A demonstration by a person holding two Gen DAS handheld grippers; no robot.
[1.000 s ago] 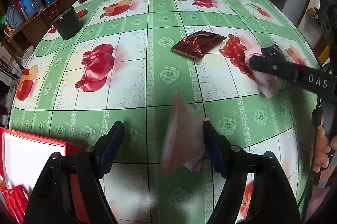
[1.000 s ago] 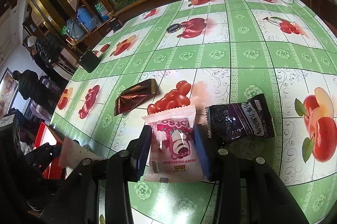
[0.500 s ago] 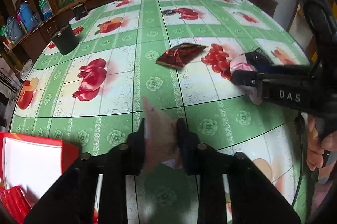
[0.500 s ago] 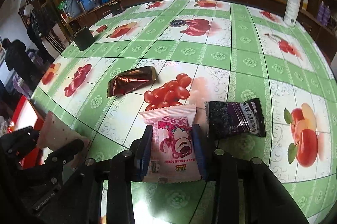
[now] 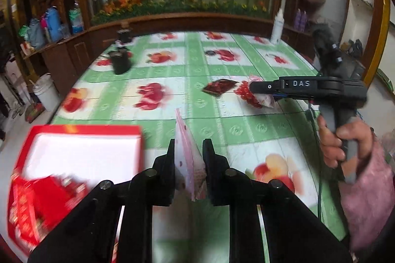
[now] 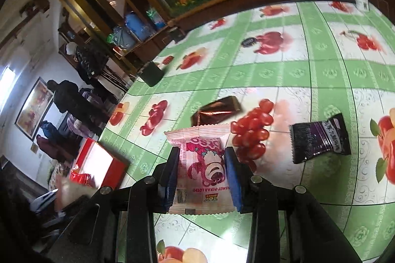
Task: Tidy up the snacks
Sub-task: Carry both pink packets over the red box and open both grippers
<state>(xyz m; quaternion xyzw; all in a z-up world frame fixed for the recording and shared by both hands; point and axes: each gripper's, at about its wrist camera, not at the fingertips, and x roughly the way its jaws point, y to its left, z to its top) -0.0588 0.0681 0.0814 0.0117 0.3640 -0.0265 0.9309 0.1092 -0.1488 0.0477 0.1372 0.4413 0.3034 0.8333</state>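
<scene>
While each hand-held gripper [image 5: 188, 154] [image 6: 201, 164] pinches a pink packet [image 5: 188, 159] [image 6: 202, 169], brown wrapper [image 6: 216, 111] and purple packet [image 6: 319, 138] lie nearby.

Fruit-print table [image 6: 321, 70] bears brown packet [image 6: 217, 111], purple packet [image 6: 319, 137].

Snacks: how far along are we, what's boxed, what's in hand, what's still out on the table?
Done: red packets already lie in the red box. In hand: the left gripper is shut on a pink packet held edge-on near the box; the right gripper is shut on the pink bear packet. Left: the brown packet and the purple packet lie on the tablecloth.
</scene>
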